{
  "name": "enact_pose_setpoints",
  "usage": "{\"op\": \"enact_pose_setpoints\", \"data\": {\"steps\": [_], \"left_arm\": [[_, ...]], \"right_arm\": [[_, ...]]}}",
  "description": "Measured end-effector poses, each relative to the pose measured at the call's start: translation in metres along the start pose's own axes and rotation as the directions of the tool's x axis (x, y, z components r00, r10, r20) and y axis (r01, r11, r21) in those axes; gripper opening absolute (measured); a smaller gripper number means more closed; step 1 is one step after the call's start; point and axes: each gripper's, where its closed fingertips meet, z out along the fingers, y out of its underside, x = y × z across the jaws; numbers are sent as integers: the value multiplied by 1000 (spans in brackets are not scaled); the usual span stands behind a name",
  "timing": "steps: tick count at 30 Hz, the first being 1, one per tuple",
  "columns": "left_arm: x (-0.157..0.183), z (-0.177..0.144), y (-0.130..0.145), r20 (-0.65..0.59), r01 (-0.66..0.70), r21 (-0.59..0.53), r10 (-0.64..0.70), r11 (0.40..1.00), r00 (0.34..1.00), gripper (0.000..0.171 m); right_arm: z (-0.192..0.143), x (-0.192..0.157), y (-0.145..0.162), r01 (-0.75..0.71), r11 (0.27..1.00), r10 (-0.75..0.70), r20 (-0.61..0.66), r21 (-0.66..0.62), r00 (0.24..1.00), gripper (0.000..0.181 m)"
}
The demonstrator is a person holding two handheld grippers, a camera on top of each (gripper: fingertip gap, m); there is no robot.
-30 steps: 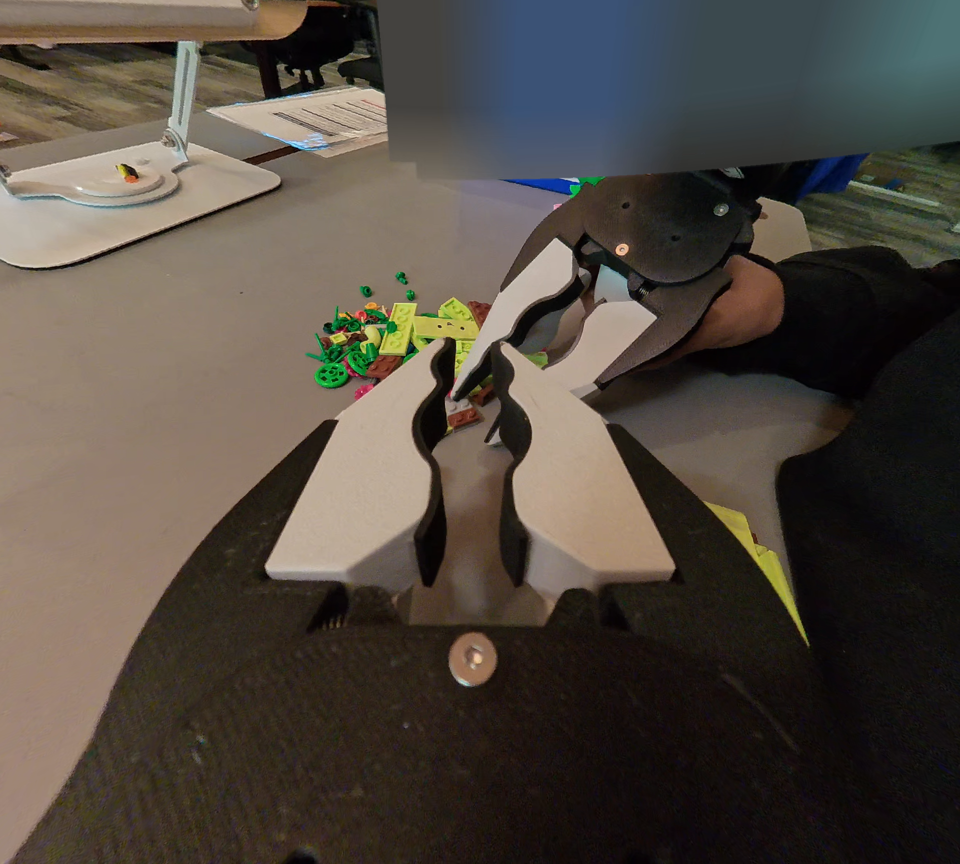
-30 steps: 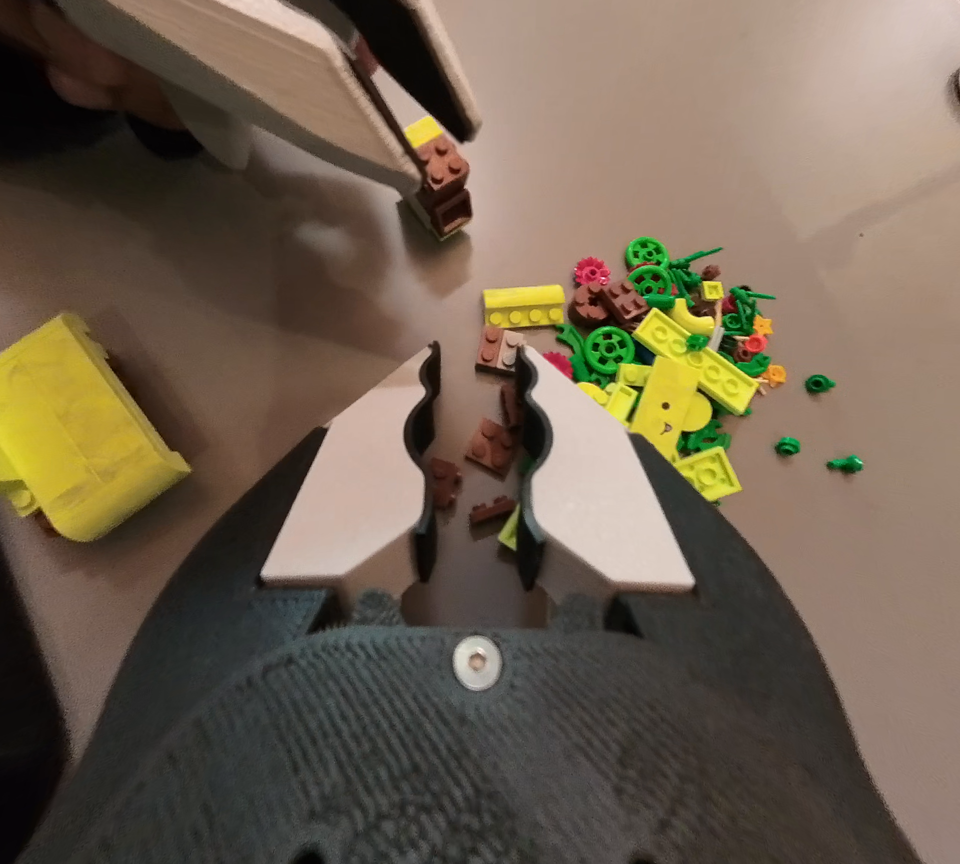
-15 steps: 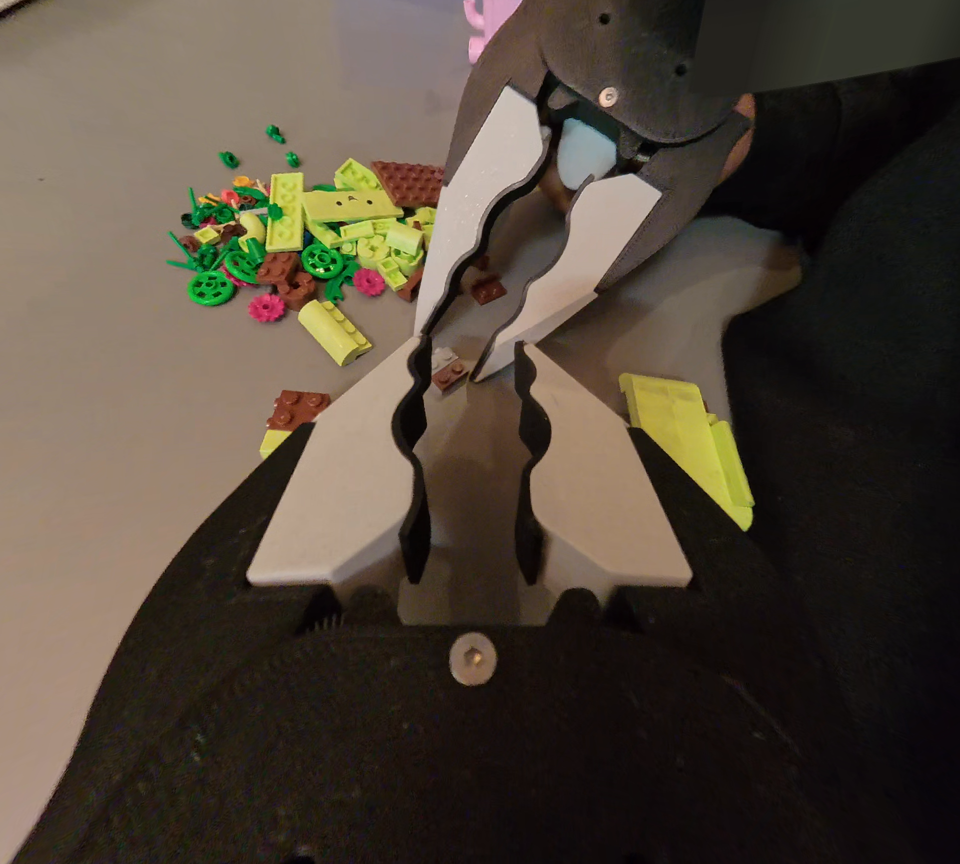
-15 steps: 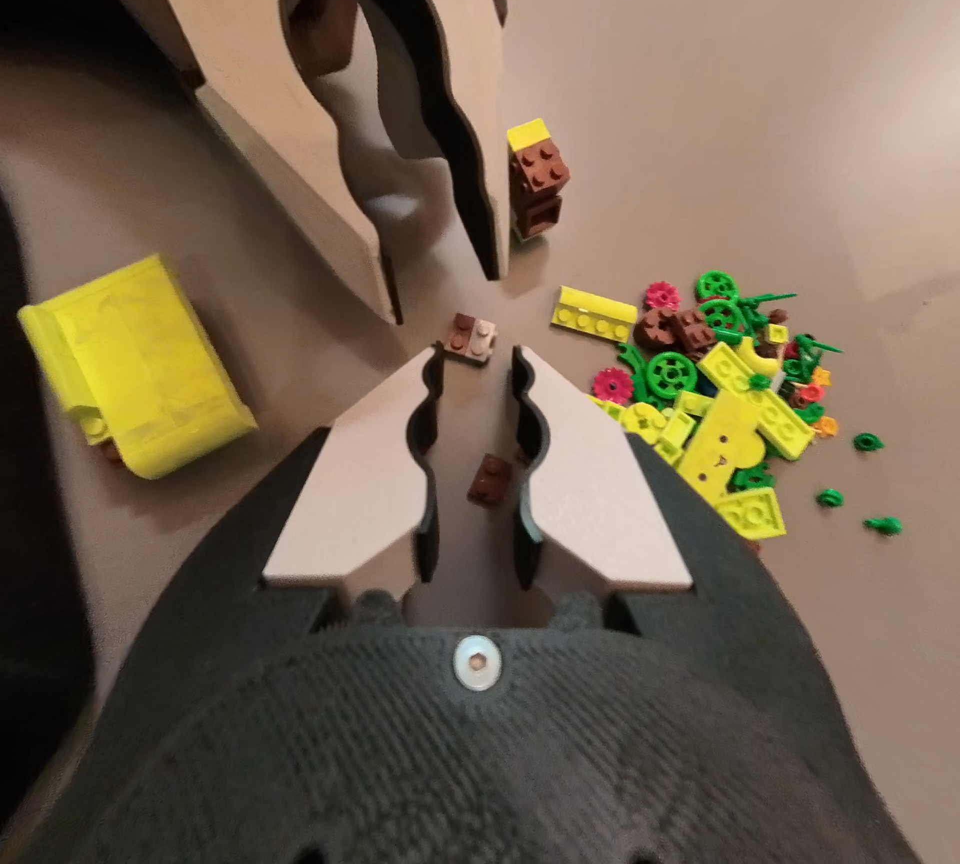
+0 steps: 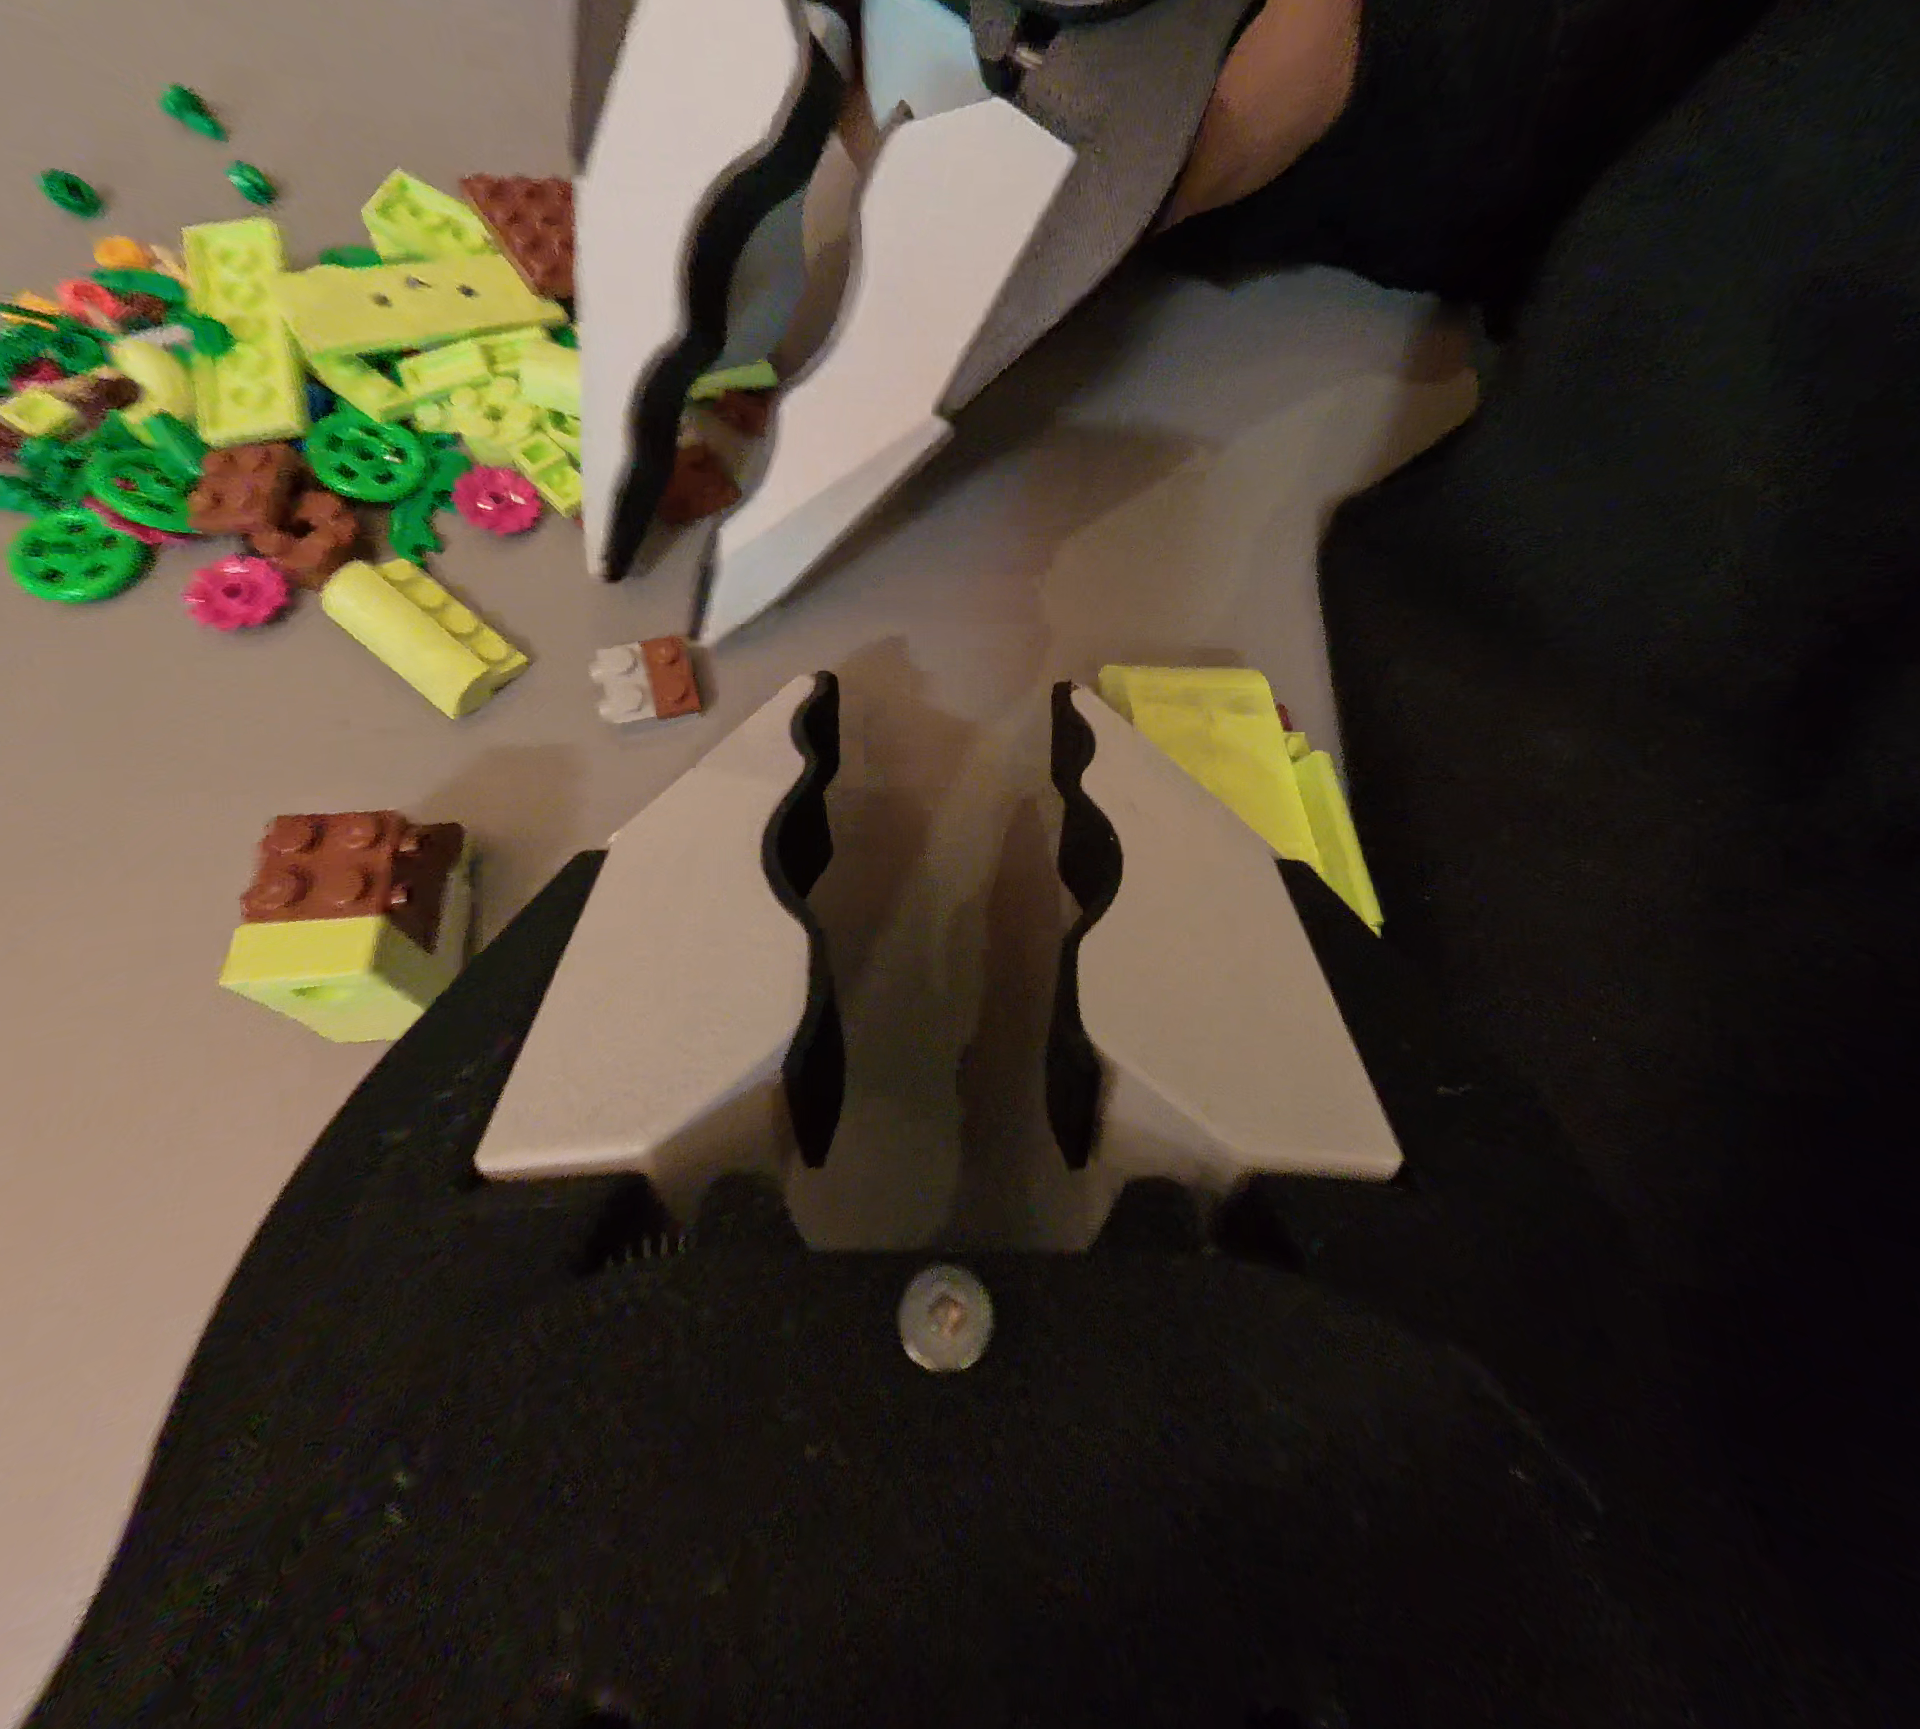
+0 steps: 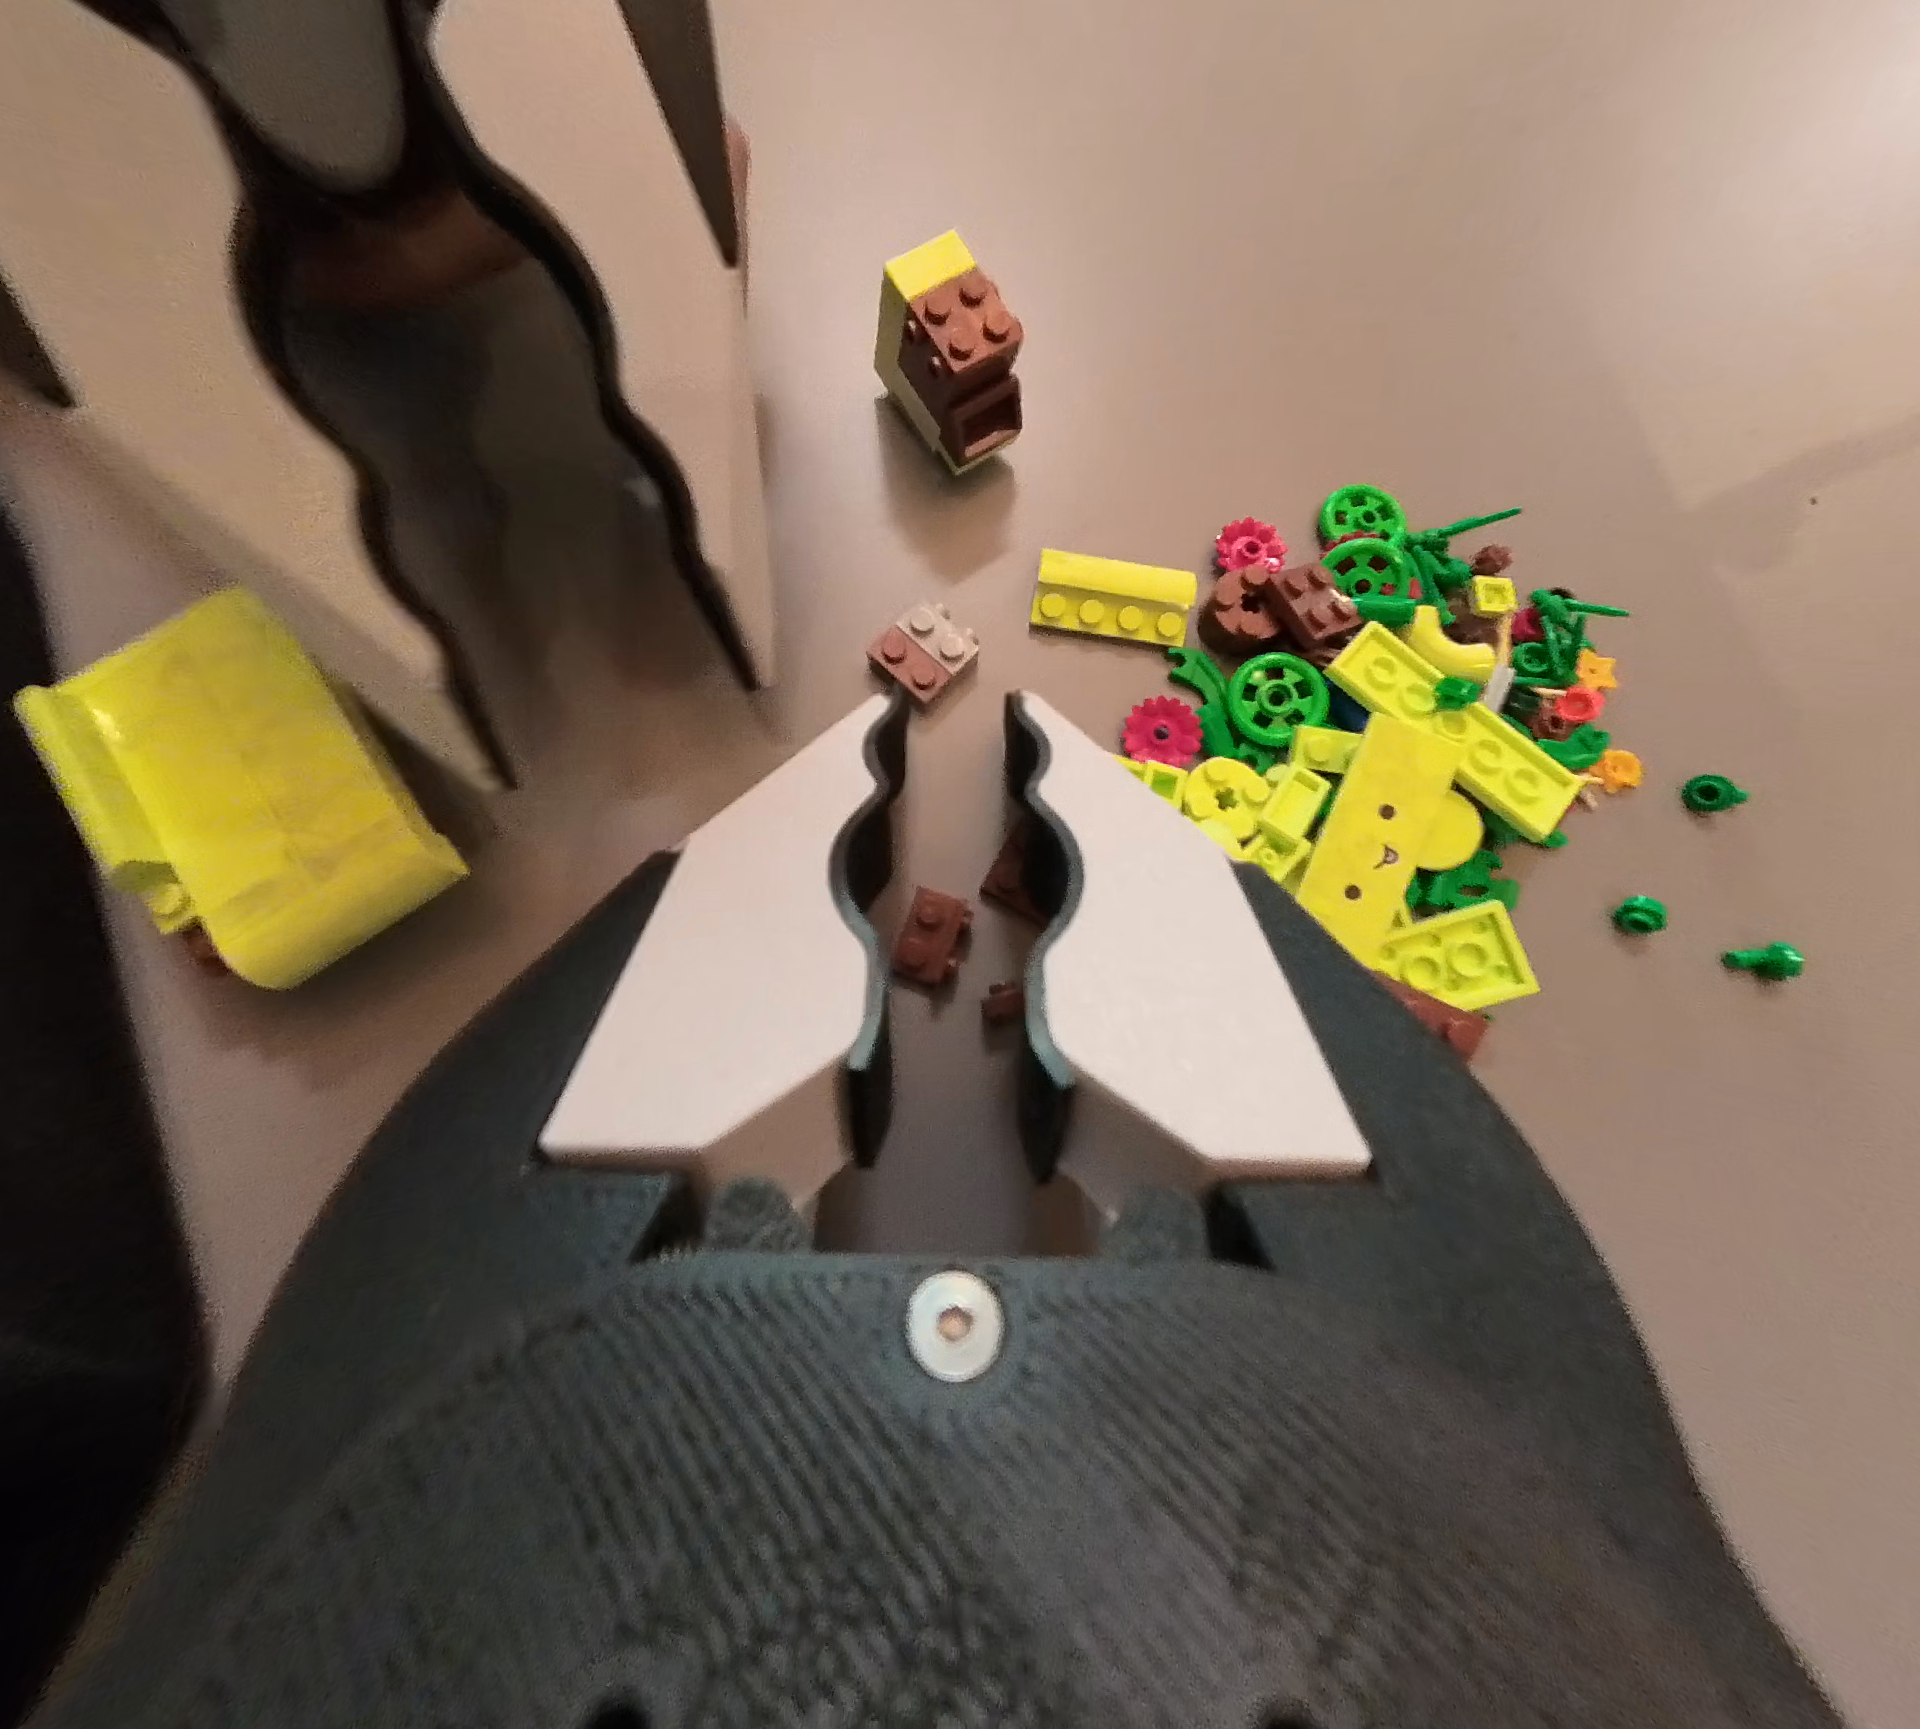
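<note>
My left gripper (image 5: 940, 692) is open and empty, low over the grey table (image 5: 208, 1160). A brown-and-lime brick stack (image 5: 348, 921) lies just left of it; in the right wrist view the stack (image 6: 951, 349) stands alone. A small brown-and-grey plate (image 5: 646, 680) lies between the two grippers. My right gripper (image 6: 954, 703) is open with a narrow gap, its tips just short of that plate (image 6: 925, 649), and small brown pieces (image 6: 930, 936) lie under its fingers. The right gripper also shows in the left wrist view (image 5: 665, 588), and the left gripper in the right wrist view (image 6: 623, 723).
A pile of lime, green, brown and pink bricks (image 6: 1382, 744) lies right of my right gripper and shows in the left wrist view (image 5: 260, 391). A large lime piece (image 6: 229, 786) lies on the table beside my left gripper (image 5: 1236, 754). A dark sleeve (image 5: 1558, 121) is at the right. It is some 6 cm from my right tips to the stack (image 6: 951, 349). Look for it in the left wrist view (image 5: 372, 842) too.
My left gripper has let go of the brown-and-lime stack, opened wide and drawn away from it. My right gripper has moved closer to the small brown-and-grey plate.
</note>
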Motion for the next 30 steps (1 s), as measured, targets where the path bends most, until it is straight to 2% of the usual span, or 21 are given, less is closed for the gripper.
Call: {"op": "enact_pose_setpoints", "data": {"steps": [5,8,11,15,20,23,27,30], "left_arm": [[-30,-19,-17,111,61,126,-75,990,991,34],[-39,-28,-25,159,25,185,-55,982,986,53],[-43,-34,-29,209,-32,206,-12,978,978,58],[-40,-30,-23,191,-52,168,19,984,981,61],[-20,-24,-11,106,-144,91,134,985,985,47],[-11,-18,-1,75,-189,33,186,982,980,39],[-15,-10,8,97,-216,-34,218,976,971,38],[-13,-6,12,49,-191,-62,194,980,980,40]], "right_arm": [[-7,-6,-17,-129,987,120,96,100,988,36],[-1,-10,-17,-155,984,146,96,87,985,39],[8,-10,-11,-119,992,118,33,29,992,35],[13,-19,-10,-65,998,65,47,-5,997,18],[6,-43,-6,78,997,-76,179,-5,981,17],[-1,-46,-3,162,986,-164,190,26,968,22],[-18,-39,-10,74,991,-99,238,110,966,28],[-28,-37,-14,-43,985,-10,309,165,951,25]]}}
